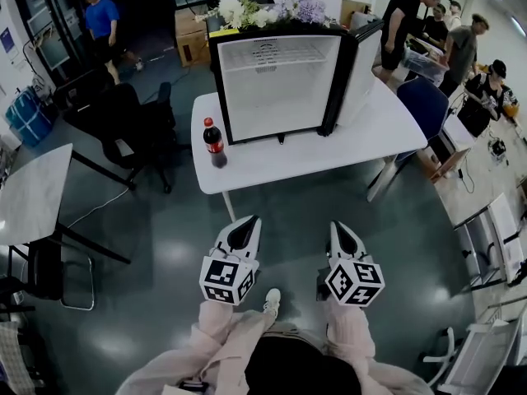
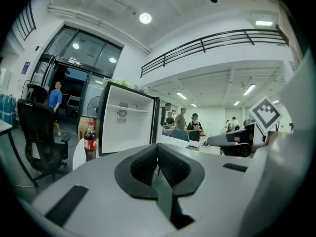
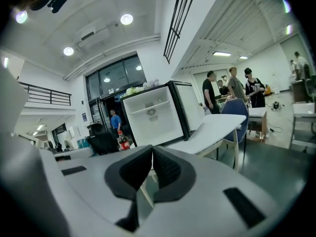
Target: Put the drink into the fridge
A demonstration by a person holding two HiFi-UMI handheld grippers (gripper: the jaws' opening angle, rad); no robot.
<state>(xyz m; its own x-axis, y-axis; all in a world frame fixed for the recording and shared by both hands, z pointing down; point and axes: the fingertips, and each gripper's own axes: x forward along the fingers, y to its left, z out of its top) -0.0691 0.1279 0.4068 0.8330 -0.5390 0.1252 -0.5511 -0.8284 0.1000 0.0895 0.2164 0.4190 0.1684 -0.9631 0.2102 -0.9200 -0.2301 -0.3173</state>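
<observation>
One white table (image 1: 370, 134) is seen ahead. On it the mini fridge (image 1: 276, 89) is stood with its door (image 1: 362, 64) swung open. The cola bottle (image 1: 215, 144) is set upright on the table just left of the fridge, not touching it. Left gripper (image 1: 244, 227) and right gripper (image 1: 342, 234) are held over the floor, short of the table, jaws pressed together, nothing gripped.

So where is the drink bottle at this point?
In the head view the drink bottle stands upright on the white table, near its left end, just left of the open fridge.
</observation>
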